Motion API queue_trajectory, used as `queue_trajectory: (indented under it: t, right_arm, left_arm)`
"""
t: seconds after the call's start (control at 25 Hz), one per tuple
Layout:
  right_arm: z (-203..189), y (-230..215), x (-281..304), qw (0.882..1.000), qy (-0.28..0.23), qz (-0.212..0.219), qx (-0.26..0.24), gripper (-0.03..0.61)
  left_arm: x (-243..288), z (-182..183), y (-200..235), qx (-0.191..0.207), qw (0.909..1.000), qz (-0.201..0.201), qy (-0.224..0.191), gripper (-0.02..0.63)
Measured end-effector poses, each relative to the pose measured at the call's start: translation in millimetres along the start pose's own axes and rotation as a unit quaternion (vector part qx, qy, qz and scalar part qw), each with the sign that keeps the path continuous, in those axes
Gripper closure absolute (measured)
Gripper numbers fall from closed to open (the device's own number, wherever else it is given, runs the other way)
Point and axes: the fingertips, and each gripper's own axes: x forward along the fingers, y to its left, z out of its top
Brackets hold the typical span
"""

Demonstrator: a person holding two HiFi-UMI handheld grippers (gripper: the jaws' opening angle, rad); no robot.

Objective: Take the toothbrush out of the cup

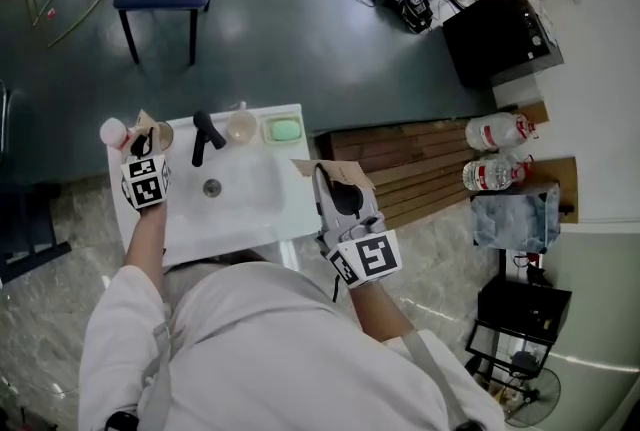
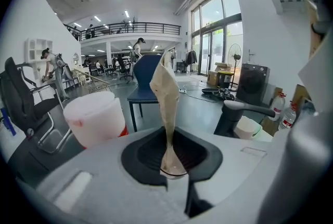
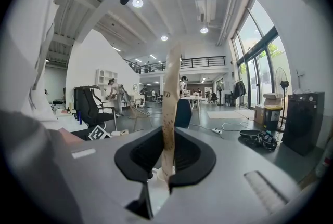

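Fingers of the left gripper are clamped on the toothbrush. We record it as a flat beige piece with a matt, paper-like surface. It is narrow where the pads pinch it, broader above them, and ends in a slanted point. It stands roughly upright out of the jaws, leaning a little.

In the head view this gripper sits over the far left corner of the sink. Its tips are just beside the cup, a small brownish round vessel. We cannot tell whether the lower end of the toothbrush is inside the cup or clear of it. The cup's contents cannot be made out from above.

The right gripper is likewise closed, its fingers pinching a printed beige strip. The strip is flat and upright, and carries dark dots and some lettering. This gripper is held at the sink's near right edge, well apart from the cup.

Containers noted:
- A white container with red at its base stands just to the left of the cup. Its top is white and its contents are not visible.
- A second, pale cup stands on the sink's far rim, just right of the black faucet. We cannot determine what is in it.
- A soap dish beside that pale cup holds a green soap bar.
- The sink basin shows its drain near the faucet.
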Motion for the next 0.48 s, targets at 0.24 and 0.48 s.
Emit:
queue_trajectory:
  t: [0.24,0.48]
  right_arm:
    - [1,7,4,1.0,-0.003,0.005,-0.001,0.538]
    - [6,15,11,1.0,-0.008,0.011,-0.003,0.538]
  left_arm:
    - [-11,13,-4,0.021,0.9995,-0.018,-0.017,0.571]
    - [-30,38,-10,0.056,0.9966,-0.043,-0.043,0.571]
